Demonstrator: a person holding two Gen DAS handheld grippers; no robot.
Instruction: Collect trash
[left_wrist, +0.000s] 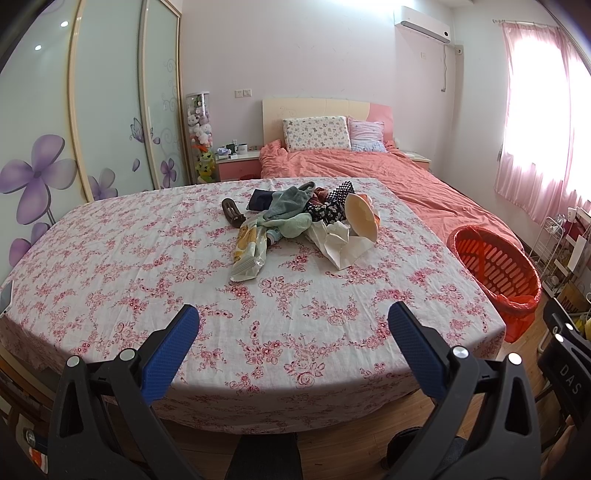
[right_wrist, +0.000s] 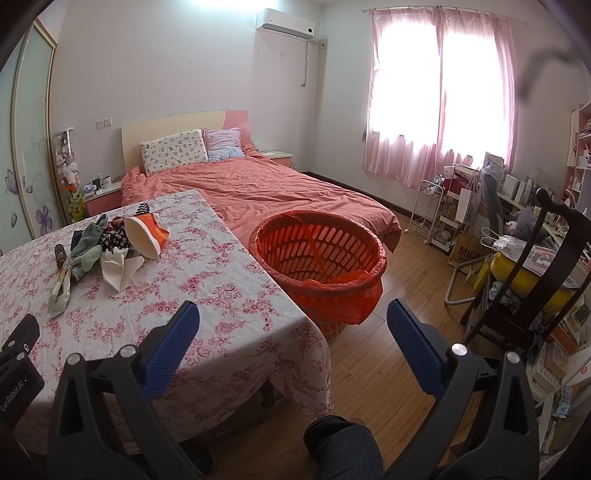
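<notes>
Pink-flowered cloth is covering the table (left_wrist: 147, 266), and I am seeing the trash heaped near its far middle. The snack wrapper (left_wrist: 249, 251) is lying flat, its long axis running from the pile toward me, open end nearest. The paper cup (left_wrist: 364, 219) is lying tipped on its side, mouth facing left and slightly toward me in the left view. White crumpled paper (left_wrist: 340, 243) is sitting just in front of the cup, touching it. Socks and cloths (left_wrist: 291, 208) are tangled between wrapper and cup, some overlapping the wrapper's far end. A dark hair clip (left_wrist: 232, 212) is lying just left of the heap.

My left gripper (left_wrist: 293, 317) is hanging over the near table edge, jaws spread wide, holding nothing. My right gripper (right_wrist: 293, 317) is likewise gaping wide and empty, over the table's right corner.

The orange basket (right_wrist: 369, 243), lined with an orange bag, is standing on the floor just beside the table's right edge, between table and bed (right_wrist: 280, 192). A dark wooden chair (right_wrist: 546, 258) is standing well to the right. A knee (right_wrist: 343, 450) is showing at the bottom.
</notes>
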